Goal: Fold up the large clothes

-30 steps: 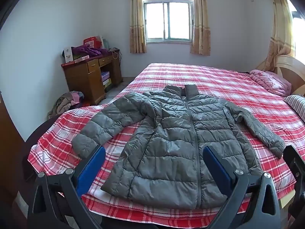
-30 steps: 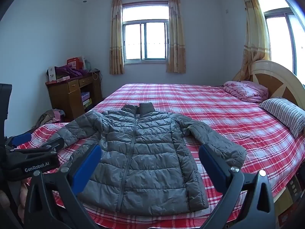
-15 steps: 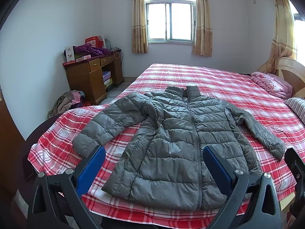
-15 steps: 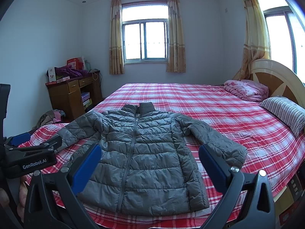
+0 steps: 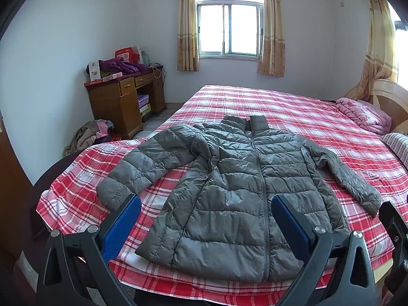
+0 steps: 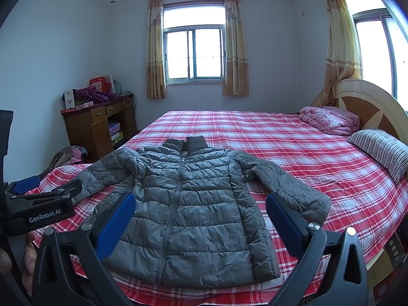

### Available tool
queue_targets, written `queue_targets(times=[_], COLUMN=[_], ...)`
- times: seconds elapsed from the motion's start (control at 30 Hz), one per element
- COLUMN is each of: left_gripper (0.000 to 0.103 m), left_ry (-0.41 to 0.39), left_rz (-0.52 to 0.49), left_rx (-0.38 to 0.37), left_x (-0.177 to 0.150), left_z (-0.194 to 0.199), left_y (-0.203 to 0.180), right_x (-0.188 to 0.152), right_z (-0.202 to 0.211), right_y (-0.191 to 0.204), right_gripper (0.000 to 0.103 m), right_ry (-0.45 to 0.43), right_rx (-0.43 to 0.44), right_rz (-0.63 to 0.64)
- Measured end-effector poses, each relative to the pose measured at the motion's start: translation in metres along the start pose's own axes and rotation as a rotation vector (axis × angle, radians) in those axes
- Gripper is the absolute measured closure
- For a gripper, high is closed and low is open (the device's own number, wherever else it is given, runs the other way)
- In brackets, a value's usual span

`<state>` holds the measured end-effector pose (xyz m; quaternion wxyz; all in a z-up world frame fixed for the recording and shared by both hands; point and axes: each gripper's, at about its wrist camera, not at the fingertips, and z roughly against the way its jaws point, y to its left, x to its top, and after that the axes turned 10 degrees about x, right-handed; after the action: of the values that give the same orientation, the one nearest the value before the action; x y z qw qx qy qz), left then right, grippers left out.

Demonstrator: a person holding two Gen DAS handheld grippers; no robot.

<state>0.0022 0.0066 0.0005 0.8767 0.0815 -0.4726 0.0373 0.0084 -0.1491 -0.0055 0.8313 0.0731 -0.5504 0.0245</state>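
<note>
A grey quilted puffer jacket (image 5: 237,191) lies flat and zipped on the red plaid bed (image 5: 293,107), collar away from me, both sleeves spread outward. It also shows in the right wrist view (image 6: 188,204). My left gripper (image 5: 204,211) is open and empty, held above the jacket's hem at the bed's near edge. My right gripper (image 6: 200,211) is open and empty, also near the hem. The left gripper's body (image 6: 38,209) shows at the left of the right wrist view.
A wooden desk (image 5: 122,102) with piled items stands at the left wall, with a clothes heap (image 5: 89,135) on the floor beside it. A pink folded quilt (image 6: 329,119) and a striped pillow (image 6: 380,150) lie by the headboard at the right.
Both grippers have shifted very slightly; the jacket has not moved and both stay open.
</note>
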Motion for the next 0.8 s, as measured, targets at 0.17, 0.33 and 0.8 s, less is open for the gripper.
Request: queue_targets(times=[0.17, 0.33, 0.8], left_gripper=[0.001, 0.001, 0.001], left_ry=[0.000, -0.001, -0.005], left_rz=[0.000, 0.002, 0.007], left_rx=[0.001, -0.002, -0.003], left_x=[-0.0005, -0.0007, -0.0005], left_z=[-0.0008, -0.0008, -0.0004], left_y=[-0.0011, -0.0010, -0.0048], right_x=[-0.0001, -0.0001, -0.0018], right_z=[-0.0002, 0.0002, -0.0016], right_y=[0.0002, 0.0007, 0.0015], right_gripper=[0.000, 0.000, 0.000], right_ry=[0.000, 0.004, -0.001], right_rx=[0.001, 0.001, 0.009], right_rz=[0.001, 0.002, 0.010])
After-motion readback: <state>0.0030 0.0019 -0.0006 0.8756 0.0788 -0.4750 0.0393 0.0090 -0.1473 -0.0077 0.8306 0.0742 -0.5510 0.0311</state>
